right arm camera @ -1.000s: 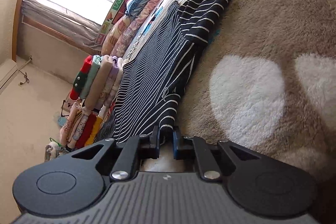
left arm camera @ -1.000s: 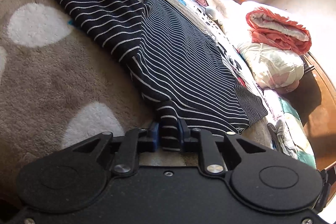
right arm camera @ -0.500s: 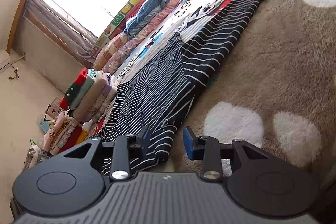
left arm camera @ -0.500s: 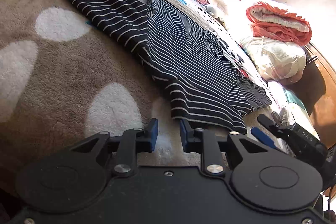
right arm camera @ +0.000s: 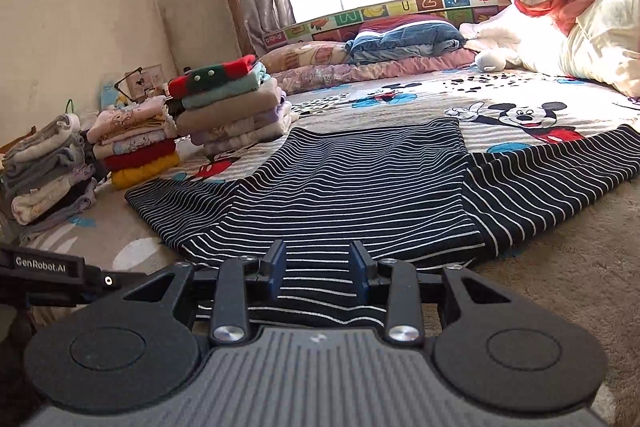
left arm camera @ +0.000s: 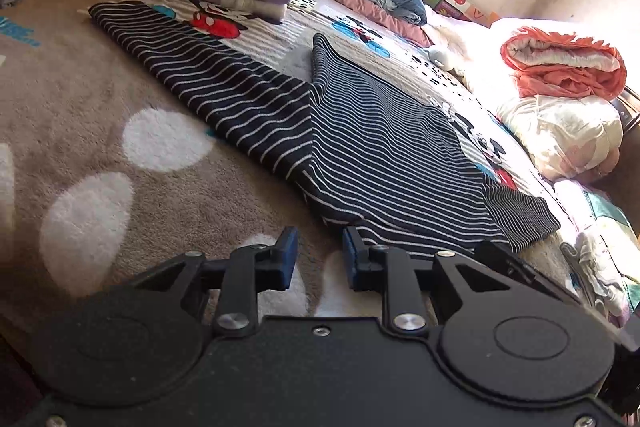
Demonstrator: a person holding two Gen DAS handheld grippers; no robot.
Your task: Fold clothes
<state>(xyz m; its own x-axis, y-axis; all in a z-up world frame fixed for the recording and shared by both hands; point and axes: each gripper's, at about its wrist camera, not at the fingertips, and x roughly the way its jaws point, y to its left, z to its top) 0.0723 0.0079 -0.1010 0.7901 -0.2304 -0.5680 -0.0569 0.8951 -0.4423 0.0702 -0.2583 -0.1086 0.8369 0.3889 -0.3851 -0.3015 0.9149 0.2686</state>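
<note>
Striped shirt (right arm camera: 344,187): spread flat on brown blanket (left arm camera: 120,163), both sleeves out sideways. Soft, light, limp; likely to sag and slide. Best taken at sleeve ends or hem corners. Left gripper (left arm camera: 316,259) and right gripper (right arm camera: 318,269): fingers apart, holding nothing.

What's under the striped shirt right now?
The striped shirt lies partly on the brown dotted blanket and partly on the Mickey Mouse sheet. Anything else beneath is hidden by the fabric.
</note>
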